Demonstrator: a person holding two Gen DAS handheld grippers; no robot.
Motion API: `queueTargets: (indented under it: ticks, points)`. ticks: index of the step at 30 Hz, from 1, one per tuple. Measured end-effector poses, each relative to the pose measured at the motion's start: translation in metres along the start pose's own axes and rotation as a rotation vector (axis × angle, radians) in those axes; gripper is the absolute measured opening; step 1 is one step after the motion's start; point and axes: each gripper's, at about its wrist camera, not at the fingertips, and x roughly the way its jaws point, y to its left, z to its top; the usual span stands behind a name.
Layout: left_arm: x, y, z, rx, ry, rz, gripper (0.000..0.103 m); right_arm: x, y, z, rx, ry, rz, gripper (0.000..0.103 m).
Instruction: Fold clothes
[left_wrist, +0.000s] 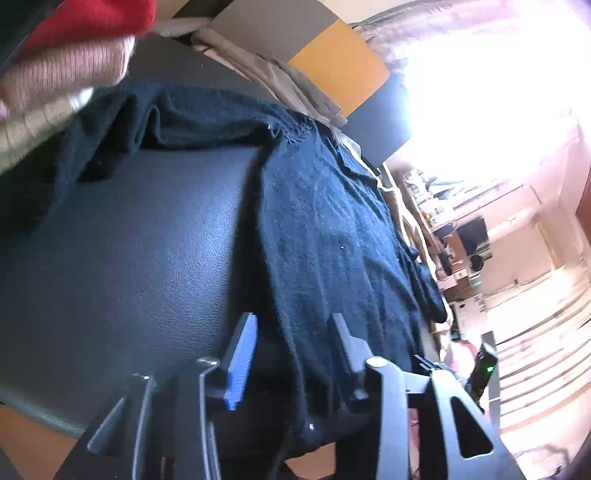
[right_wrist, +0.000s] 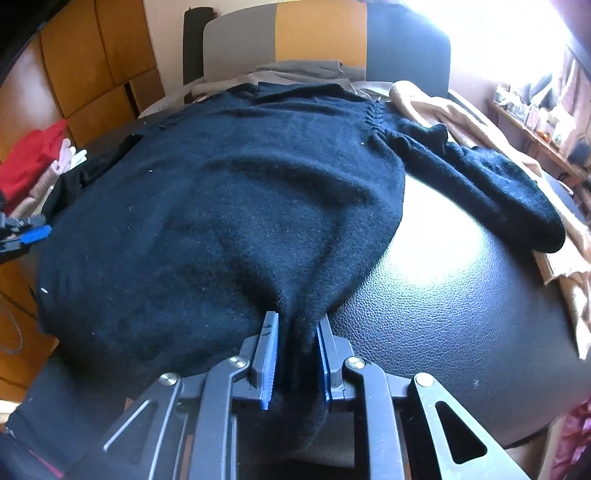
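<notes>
Jaws of your right gripper (right_wrist: 295, 332) are clamped on the near hem of the dark sweater (right_wrist: 221, 206) spread over the black padded table (right_wrist: 461, 314), while your left gripper (left_wrist: 291, 332) stands apart at its side edge, so next, I judge, grip there and fold.

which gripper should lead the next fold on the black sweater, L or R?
Right. The right gripper already pinches the black sweater hem; the left gripper is open, straddling its edge, gripping nothing.
</notes>
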Motion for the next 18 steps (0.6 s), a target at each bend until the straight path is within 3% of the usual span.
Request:
queueTargets:
  ticks: [1,3,5,7,12,18]
  points:
    - [0.005,-0.001,0.0,0.001,0.01,0.007,0.044,0.0,-0.001,0.0,0.001,0.0,0.003,0.019]
    - [0.018,-0.011,-0.002,0.061,0.026,0.098,0.043,0.0,-0.003,0.0,0.002,-0.001,0.008,0.019]
    - [0.032,-0.022,-0.005,0.133,0.041,0.205,0.029,0.001,-0.003,0.001,-0.005,0.001,0.007,0.019]
    - [0.039,-0.035,-0.012,0.203,0.094,0.26,0.005,0.001,0.001,0.002,-0.036,0.014,-0.011,0.019]
    - [0.033,-0.043,-0.036,0.25,0.141,0.304,0.004,-0.002,0.004,0.0,-0.145,0.064,-0.09,0.019]
    - [0.021,-0.043,-0.039,0.19,0.16,0.325,0.007,-0.012,-0.017,-0.012,-0.11,0.101,-0.074,0.019]
